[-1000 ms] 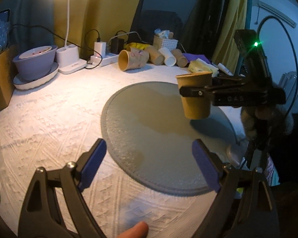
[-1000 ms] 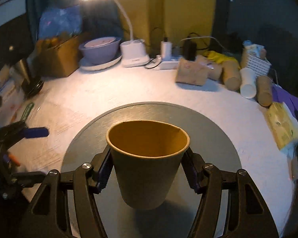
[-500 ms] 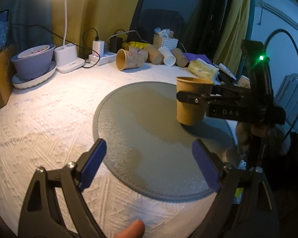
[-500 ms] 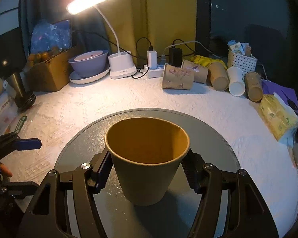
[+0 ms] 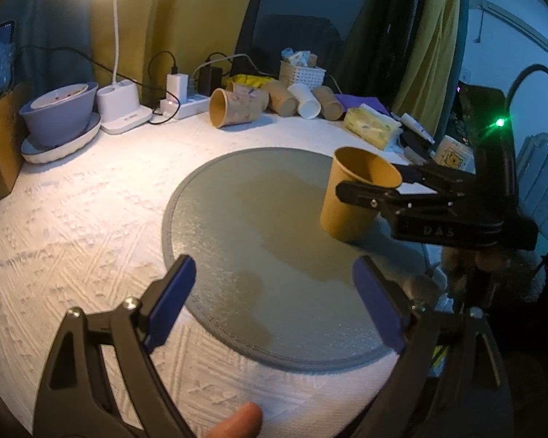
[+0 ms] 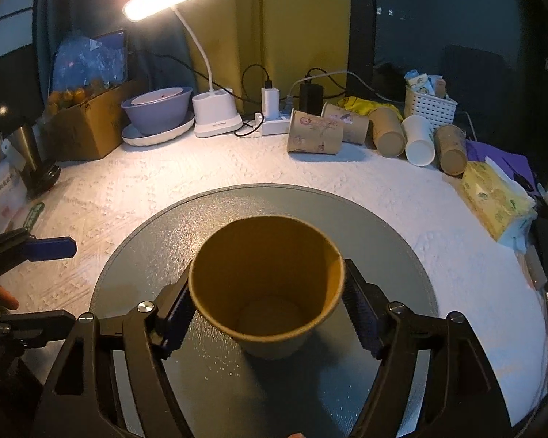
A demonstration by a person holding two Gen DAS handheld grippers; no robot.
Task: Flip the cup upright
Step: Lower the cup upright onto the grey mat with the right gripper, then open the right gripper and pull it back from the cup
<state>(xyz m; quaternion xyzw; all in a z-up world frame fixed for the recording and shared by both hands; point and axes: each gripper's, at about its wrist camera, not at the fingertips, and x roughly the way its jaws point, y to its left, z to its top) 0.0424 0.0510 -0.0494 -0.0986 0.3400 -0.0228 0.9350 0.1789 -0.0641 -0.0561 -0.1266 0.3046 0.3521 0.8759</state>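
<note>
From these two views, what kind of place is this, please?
Probably a table in a home, not a lab. A desk lamp lights a white textured cloth; chargers sit in a power strip, and a tissue pack lies near yellow curtains.

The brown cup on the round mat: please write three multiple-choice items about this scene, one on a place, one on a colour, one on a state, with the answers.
1. Where does the brown cup stand?
A. On the grey round mat
B. In the white basket
C. On the cardboard box

2. What colour are the pads of the left gripper?
A. Red
B. Blue
C. White

3. How is the cup in the right gripper oriented?
A. Lying on its side
C. Mouth down
B. Mouth up

Answers: 1 A, the left wrist view shows its base on the mat's right part. 2 B, both pads show blue. 3 B, the right wrist view looks into its open mouth down to the bottom.
</note>
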